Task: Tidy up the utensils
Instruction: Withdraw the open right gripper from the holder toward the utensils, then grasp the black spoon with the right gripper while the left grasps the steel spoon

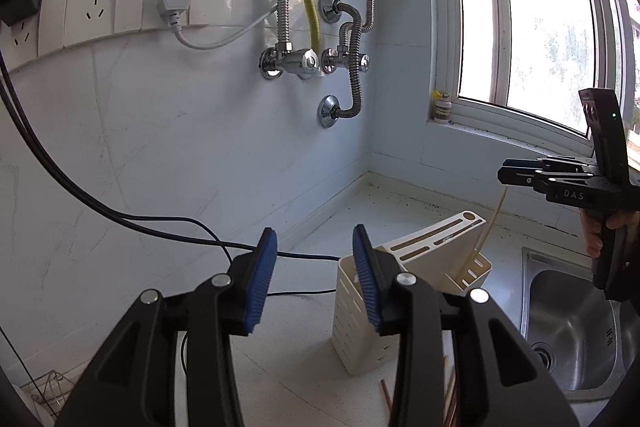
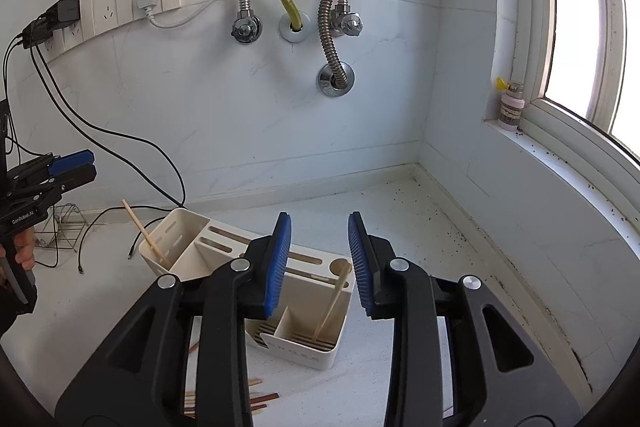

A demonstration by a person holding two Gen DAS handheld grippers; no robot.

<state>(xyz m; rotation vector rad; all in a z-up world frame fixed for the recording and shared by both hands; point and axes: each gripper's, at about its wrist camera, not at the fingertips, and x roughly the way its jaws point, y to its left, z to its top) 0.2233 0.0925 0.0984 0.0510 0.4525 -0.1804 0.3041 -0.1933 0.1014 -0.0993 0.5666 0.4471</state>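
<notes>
A cream utensil holder (image 2: 304,343) with slots and compartments stands on the white counter; it also shows in the left wrist view (image 1: 432,255). One pale chopstick (image 2: 144,235) leans in its left compartment and another chopstick (image 2: 332,303) leans in its right front compartment. Several loose chopsticks (image 2: 264,397) lie on the counter in front of the holder. My right gripper (image 2: 319,259) is open and empty above the holder. My left gripper (image 1: 316,271) is open and empty, just left of the holder.
A steel sink (image 1: 576,323) is set in the counter at the right. Black cables (image 2: 120,155) run from wall sockets (image 2: 120,3) down to the counter. A wire rack (image 2: 64,227) stands at the left. Metal hoses and valves (image 2: 340,23) hang on the wall. A small jar (image 2: 510,107) stands on the window sill.
</notes>
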